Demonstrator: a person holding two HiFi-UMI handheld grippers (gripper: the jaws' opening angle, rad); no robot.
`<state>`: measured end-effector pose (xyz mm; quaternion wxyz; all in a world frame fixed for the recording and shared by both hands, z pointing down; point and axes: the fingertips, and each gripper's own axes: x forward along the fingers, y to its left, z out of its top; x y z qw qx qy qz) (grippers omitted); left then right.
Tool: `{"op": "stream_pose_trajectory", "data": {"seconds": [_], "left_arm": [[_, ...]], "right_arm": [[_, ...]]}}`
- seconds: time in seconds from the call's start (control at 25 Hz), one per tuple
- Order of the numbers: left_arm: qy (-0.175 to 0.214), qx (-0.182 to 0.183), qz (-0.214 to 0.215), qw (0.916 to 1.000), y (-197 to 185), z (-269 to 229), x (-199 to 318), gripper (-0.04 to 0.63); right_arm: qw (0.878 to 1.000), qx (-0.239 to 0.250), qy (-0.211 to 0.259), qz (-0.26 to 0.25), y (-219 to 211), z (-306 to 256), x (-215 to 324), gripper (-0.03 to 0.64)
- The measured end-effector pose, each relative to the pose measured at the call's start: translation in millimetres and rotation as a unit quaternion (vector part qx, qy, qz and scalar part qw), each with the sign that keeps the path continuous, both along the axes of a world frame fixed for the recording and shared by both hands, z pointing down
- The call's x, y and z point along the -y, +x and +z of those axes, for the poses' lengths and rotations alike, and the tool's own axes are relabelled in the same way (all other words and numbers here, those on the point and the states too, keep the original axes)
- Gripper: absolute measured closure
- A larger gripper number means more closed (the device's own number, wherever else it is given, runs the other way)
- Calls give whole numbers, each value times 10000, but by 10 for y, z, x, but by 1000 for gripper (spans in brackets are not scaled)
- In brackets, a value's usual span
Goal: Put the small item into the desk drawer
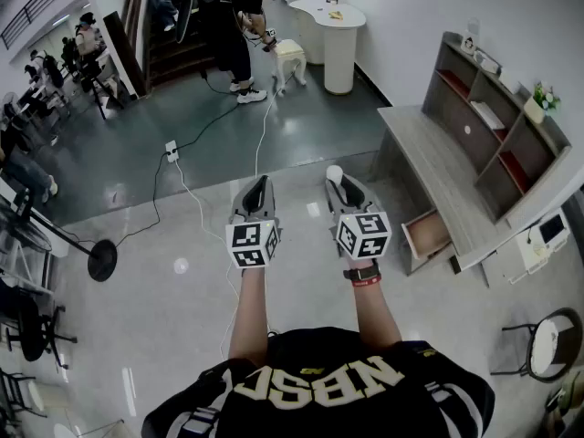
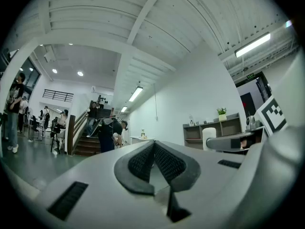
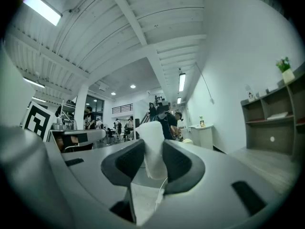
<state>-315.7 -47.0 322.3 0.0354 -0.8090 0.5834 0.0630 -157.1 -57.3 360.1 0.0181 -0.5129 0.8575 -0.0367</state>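
My right gripper is shut on a small white item that sticks up between its jaws; the right gripper view shows the white item pinched between the dark pads. My left gripper is held level beside it, shut with nothing in it, its pads meeting at the tips. Both are raised above the floor. To the right stands the grey desk with its drawer pulled out and showing a wooden inside.
A shelf unit with a small plant sits on the desk. A person works by a stool near a white round table far ahead. Cables cross the floor. A chair stands at lower right, a lamp base at left.
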Motion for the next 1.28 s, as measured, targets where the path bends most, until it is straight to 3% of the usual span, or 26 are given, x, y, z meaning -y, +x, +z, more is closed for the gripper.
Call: {"op": "stream_pose_trajectory", "data": {"seconds": [0.36,0.64,0.96,1.28], "left_arm": [[-48,7,109,9999,532,132,4,580],[-28,146,285,9995,830,185,289,580],[40,111,725,9973,1196,267,1230,580],[-52,-44,1645,9864,1854,207,2423,580]], "right_arm": [[9996,255,-81,102,573,125,-2,486],[9985,472,-166,211,854,238,254,485],[9970,542,-178,519,1141,362,1045,485],[9908,743,-327,1081,1544,336,1924,485]]}}
